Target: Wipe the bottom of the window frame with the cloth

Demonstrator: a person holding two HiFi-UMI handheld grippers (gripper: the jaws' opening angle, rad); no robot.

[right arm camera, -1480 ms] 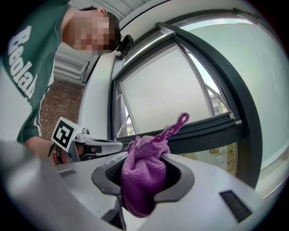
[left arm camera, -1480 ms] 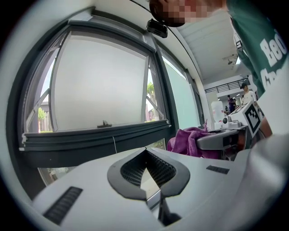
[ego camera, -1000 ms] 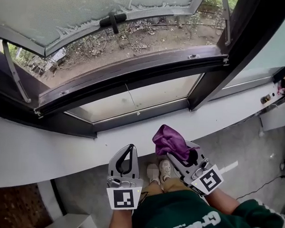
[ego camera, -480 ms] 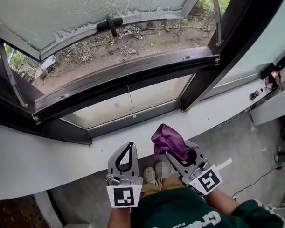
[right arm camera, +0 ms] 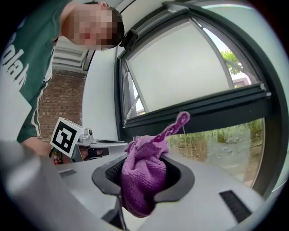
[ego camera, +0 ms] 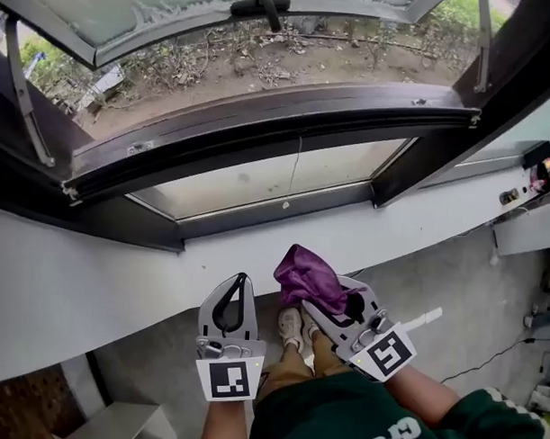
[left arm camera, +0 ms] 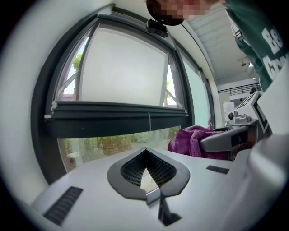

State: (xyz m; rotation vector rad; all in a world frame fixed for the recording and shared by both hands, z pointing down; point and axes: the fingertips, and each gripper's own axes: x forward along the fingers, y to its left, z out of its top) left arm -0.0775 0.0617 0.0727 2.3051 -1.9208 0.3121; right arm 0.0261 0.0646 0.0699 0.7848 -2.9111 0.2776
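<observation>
You stand at an open window with two tongs held low, on the near side of a white ledge (ego camera: pixel 93 280). Your right tongs (ego camera: pixel 331 295) are clamped on the one purple cloth (ego camera: pixel 307 271). It is bunched into a wad that fills the jaws, and a thin tail pokes out past the tips. Your left tongs (ego camera: pixel 242 283) carry nothing, and their tips are closed against each other.

The dark window frame (ego camera: pixel 288 106) runs left to right beyond the ledge. Above it one sash (ego camera: pixel 174 13) is swung outward over bare ground, and below its bottom rail sits one fixed pane (ego camera: pixel 258 182) of glass. The cloth is well apart from the frame and touches neither it nor the ledge.

Wiping does not look begun; this seems to be the approach. The next move likely calls for reaching the right tongs far forward over the ledge, pressing the wad onto the bottom rail, then sweeping along it.

In all you have two tongs, one cloth and one open sash, with your two shoes (ego camera: pixel 292 325) showing on the floor between the tongs
</observation>
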